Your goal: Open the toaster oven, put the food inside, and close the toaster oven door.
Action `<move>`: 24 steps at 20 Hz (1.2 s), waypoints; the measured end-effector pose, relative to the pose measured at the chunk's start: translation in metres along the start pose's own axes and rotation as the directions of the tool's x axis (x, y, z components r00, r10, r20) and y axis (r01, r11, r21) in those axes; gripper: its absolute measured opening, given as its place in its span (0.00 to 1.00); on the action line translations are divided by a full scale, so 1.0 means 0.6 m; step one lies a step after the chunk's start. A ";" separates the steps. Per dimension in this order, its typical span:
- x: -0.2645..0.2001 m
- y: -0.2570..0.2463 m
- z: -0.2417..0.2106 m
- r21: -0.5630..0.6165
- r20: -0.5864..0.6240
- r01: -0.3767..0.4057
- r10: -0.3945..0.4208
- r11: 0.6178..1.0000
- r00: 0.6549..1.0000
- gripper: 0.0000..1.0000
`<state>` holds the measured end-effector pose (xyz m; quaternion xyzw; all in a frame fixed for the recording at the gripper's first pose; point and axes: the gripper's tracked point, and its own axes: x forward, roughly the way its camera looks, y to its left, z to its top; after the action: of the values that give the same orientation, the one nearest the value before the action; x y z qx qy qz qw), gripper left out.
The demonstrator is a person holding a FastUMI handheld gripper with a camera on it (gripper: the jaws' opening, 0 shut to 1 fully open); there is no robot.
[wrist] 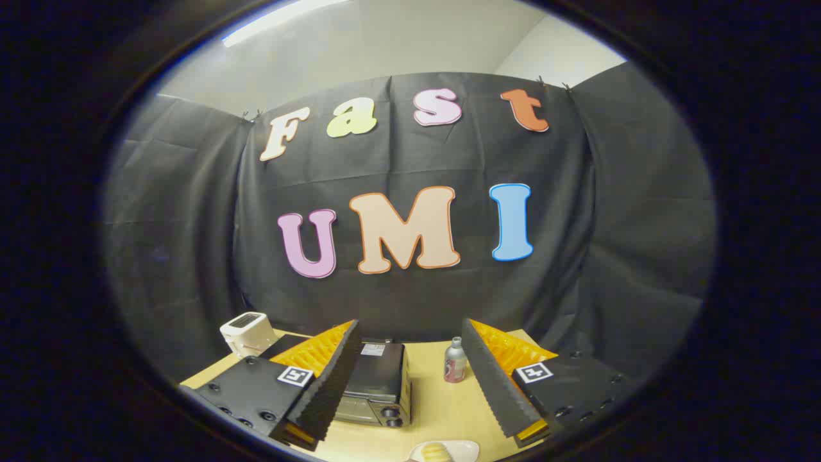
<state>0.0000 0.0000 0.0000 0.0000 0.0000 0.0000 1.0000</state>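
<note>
gripper [410, 378] held spread, nothing pinched | toaster oven [378, 385] seen ahead, door closed | food [435, 452] judged soft, light; to be taken gently by its sides

Black cloth wall [417, 295] behind a pale wooden table [436, 404], ceiling light strip [282, 18] overhead.
</note>
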 end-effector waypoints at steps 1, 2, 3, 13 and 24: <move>-0.002 0.004 0.000 -0.002 0.002 -0.001 0.001 1.000 1.000 0.99; -0.005 0.006 0.002 -0.005 0.002 0.000 0.000 1.000 1.000 0.99; -0.008 0.009 0.000 -0.007 0.003 -0.001 0.001 1.000 1.000 0.99; -0.027 0.011 -0.001 -0.023 0.016 0.021 -0.020 1.000 1.000 0.99; -0.049 0.035 -0.034 -0.024 0.018 -0.007 0.008 1.000 1.000 0.99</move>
<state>-0.0297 0.0210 -0.0201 -0.0121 -0.0091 0.0036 0.9999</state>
